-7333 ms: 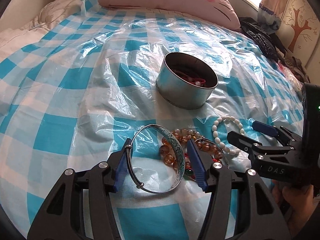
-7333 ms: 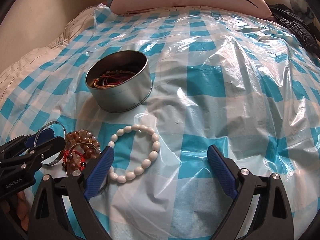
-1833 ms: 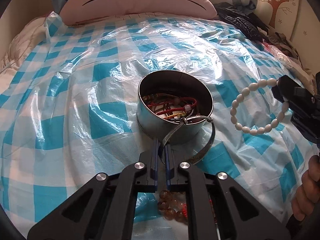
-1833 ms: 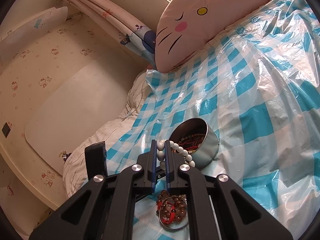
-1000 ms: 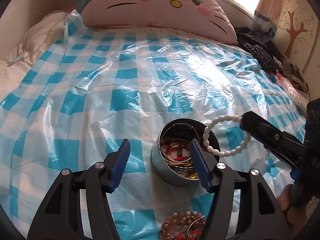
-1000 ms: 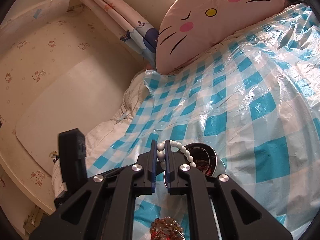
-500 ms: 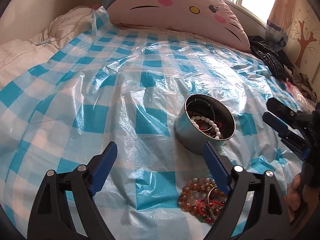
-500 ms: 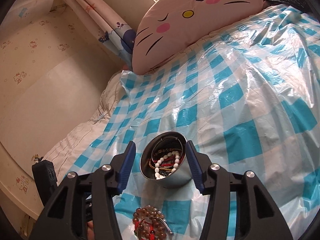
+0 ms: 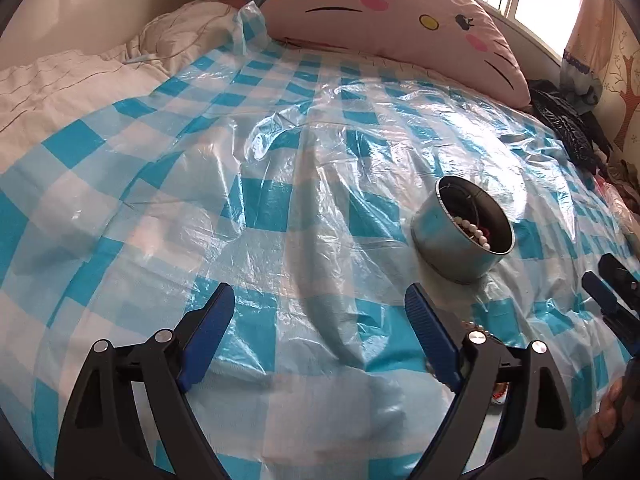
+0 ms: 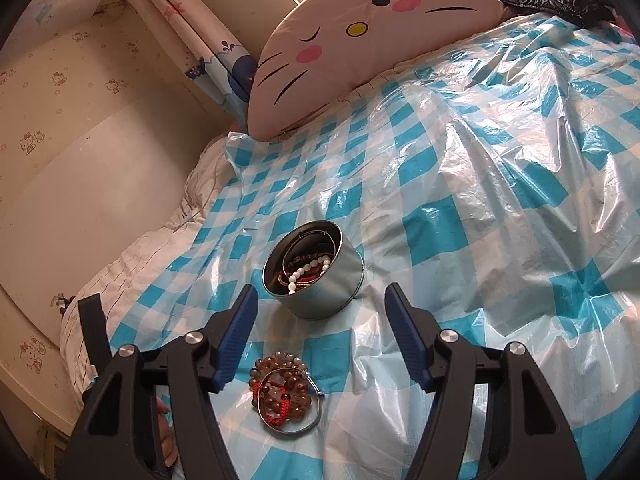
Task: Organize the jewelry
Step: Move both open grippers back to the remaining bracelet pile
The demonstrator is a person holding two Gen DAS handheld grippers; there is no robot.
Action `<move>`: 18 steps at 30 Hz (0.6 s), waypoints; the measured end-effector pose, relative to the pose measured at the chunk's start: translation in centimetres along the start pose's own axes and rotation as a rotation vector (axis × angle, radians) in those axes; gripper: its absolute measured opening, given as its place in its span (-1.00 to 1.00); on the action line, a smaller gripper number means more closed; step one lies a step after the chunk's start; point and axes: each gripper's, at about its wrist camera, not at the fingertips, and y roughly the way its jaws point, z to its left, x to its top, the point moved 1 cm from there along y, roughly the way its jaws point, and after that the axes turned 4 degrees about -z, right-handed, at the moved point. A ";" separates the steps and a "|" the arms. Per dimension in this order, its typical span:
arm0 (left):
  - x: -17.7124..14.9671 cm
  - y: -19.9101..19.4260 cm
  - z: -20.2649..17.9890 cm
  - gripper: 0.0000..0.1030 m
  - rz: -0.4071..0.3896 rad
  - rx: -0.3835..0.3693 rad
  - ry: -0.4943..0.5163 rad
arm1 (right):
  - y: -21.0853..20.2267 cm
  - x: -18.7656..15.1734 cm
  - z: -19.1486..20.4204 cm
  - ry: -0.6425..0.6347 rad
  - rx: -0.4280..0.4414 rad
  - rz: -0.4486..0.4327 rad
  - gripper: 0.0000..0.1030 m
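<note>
Sorting stage: most pieces appear to be in the tin; one tangled cluster lies loose on the sheet.
Tin: round metal tin (image 10: pixel 320 280) stands upright on the checked plastic sheet (image 10: pixel 460 220), at about 12 o'clock from the right gripper; in the left wrist view it sits at about 2 o'clock (image 9: pixel 452 248).
Inside the tin: a white bead bracelet (image 10: pixel 308 270) lies on top of red cords and a thin wire bangle.
Loose cluster: amber bead bracelet (image 10: pixel 280 384), red cord bracelet (image 10: pixel 280 412) and a thin silver ring (image 10: pixel 304 426) overlap in one heap, at about 6 o'clock from the tin.
Right gripper: right gripper (image 10: pixel 320 344) has its jaws opening, nothing between the pads; the cluster lies below and just short of the tips.
Left gripper: left gripper (image 9: pixel 320 340) stands wide with only bare sheet between the fingers.
Handling: the beads look light, smooth and strung on something limp, so a strand probably sags and swings; round beads may slip from flat pads.
Where to hold: likely across one strand of amber beads at the heap's edge, pinching between two beads; the red cord may come along entangled.
Risk: the sheet is slick and crinkled and could be pinched with the beads.
</note>
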 end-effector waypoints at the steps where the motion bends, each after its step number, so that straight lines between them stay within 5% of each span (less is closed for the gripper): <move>1: -0.2 -0.7 -0.4 0.62 -0.011 -0.029 -0.004 | -0.1 -0.1 0.2 -0.008 -0.004 -0.001 0.29; 3: -0.8 -1.9 -1.9 0.62 -0.027 -0.069 0.038 | -0.3 -0.2 0.4 -0.013 -0.012 -0.003 0.37; 8: -1.8 -3.8 -5.7 0.65 -0.095 -0.033 0.206 | -0.7 -0.4 -0.1 0.016 -0.019 -0.001 0.44; 18: -2.2 -4.6 -6.6 0.81 -0.123 0.049 0.247 | 0.1 -1.0 0.3 -0.003 -0.034 0.049 0.55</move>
